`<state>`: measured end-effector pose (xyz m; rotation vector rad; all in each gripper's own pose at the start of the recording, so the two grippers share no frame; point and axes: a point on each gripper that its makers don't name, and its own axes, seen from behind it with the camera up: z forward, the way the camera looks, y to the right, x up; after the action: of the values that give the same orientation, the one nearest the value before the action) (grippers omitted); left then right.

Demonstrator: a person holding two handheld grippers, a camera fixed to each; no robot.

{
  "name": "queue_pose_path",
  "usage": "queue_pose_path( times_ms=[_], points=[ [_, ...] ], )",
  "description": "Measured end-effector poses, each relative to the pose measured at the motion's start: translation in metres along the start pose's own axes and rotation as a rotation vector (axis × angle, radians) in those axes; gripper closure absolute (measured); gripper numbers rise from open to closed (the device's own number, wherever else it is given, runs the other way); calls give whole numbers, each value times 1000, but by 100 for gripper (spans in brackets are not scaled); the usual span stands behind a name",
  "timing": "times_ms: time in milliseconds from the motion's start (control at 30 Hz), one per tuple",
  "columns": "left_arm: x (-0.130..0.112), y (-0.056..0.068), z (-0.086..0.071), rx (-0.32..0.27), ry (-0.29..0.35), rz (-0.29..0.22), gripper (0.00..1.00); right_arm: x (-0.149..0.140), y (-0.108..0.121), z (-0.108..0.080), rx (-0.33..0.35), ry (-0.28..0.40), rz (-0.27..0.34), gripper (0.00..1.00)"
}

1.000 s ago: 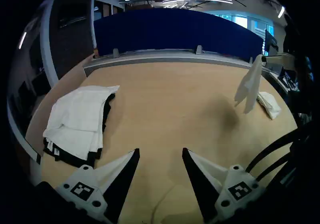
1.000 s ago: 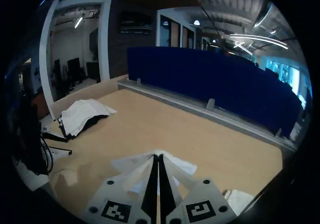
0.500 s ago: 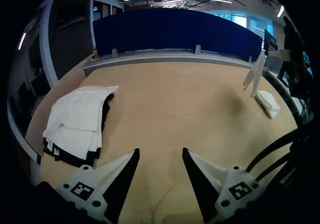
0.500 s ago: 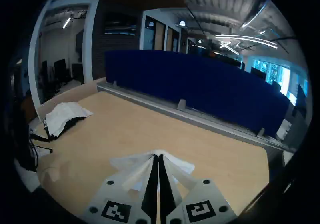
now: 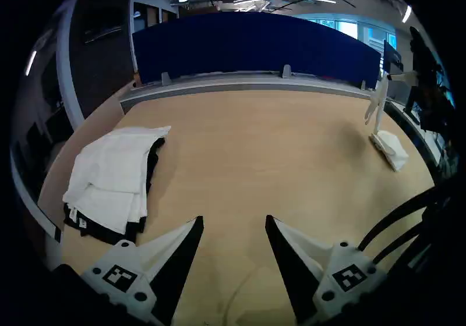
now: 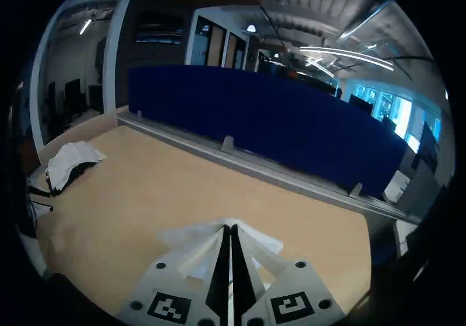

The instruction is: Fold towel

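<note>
Squarely between the tight-together right gripper (image 6: 231,227) jaws, the towel (image 6: 265,243); left gripper (image 5: 233,218) jaws apart.

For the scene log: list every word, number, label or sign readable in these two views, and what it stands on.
No readable words or numbers.
Black-and-white square markers on the white fingers of the open left gripper: patterns, not text.
Like markers on the right gripper, shut on a white towel: patterns, not text.
Small white tags on the stack of white and black folded towels: too small to read.
</note>
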<state>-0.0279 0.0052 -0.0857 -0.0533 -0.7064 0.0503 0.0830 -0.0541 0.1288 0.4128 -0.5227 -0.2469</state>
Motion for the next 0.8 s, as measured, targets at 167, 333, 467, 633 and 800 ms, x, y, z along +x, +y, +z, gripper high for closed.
queue_pose_path(
  times_ms=[167, 333, 467, 633, 800],
  points=[
    [1, 1, 0, 2, -1, -1, 22, -7, 18, 4, -16, -16, 1, 98],
    [1, 1, 1, 5, -3, -1, 22, -16, 27, 8, -25, -38, 8, 98],
    [1, 2, 1, 6, -4, 1, 22, -25, 31, 9, -31, -56, 13, 98],
    [2, 4, 3, 6, -5, 4, 22, -39, 36, 3, -45, -70, 31, 98],
    [4, 6, 3, 4, -5, 8, 22, -60, 46, -14, -72, -89, 65, 98]
  ],
)
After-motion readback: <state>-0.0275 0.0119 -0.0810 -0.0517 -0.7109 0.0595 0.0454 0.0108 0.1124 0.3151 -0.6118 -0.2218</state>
